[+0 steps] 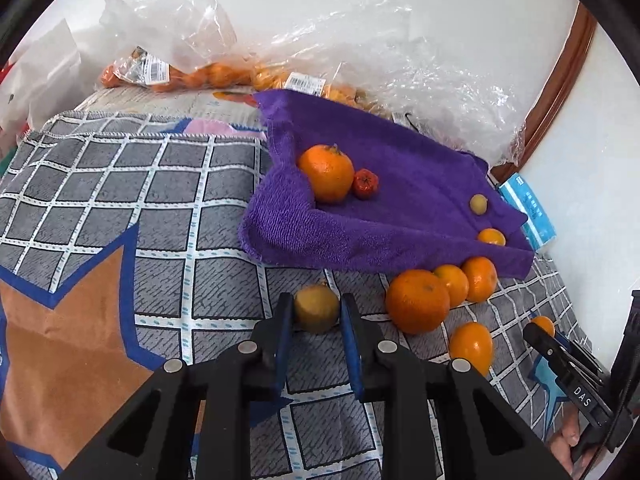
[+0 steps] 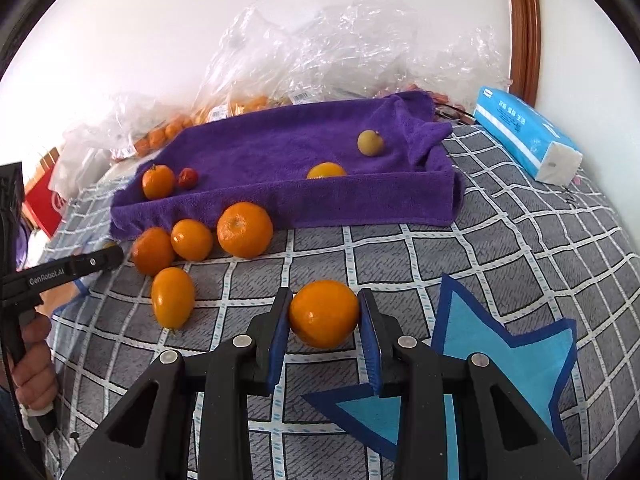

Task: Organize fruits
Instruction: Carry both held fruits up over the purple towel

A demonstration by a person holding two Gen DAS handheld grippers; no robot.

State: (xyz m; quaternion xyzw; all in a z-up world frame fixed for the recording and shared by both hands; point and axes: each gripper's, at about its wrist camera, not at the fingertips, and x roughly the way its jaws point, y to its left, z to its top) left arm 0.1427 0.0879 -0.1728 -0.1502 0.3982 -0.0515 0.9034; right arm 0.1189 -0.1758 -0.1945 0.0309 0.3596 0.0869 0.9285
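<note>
Between the blue pads of your left gripper (image 1: pixel 316 312) sits a dull yellow-green fruit (image 1: pixel 316 307), and the jaws are clamped on it, both pads pressing its sides, low over the grey checked cloth (image 1: pixel 160 208). Your right gripper (image 2: pixel 324 316) is likewise closed on a small orange fruit (image 2: pixel 324 314), gripped at its left and right flanks above the same cloth, just beside a light-blue star patch (image 2: pixel 516 356).

Just past your left gripper, loose on the cloth, lies a cluster of oranges: a large one (image 1: pixel 417 301), two smaller ones (image 1: pixel 454 285) touching behind it, and an oval orange fruit (image 1: pixel 472 347) nearer you.

Beyond these lies the purple towel (image 1: pixel 400 160), its edges turned up like a shallow tray. On it rest an orange with a stem (image 1: pixel 326 173) touching a small red fruit (image 1: pixel 365 184) at the left end, and a small yellow fruit (image 1: pixel 478 204) and a small orange one (image 1: pixel 492 237) toward the right end, apart from each other.

To the right of the towel lies a blue tissue pack (image 2: pixel 524 136). Farthest back, against the white wall, clear plastic bags (image 1: pixel 192 40) hold more orange fruit.
</note>
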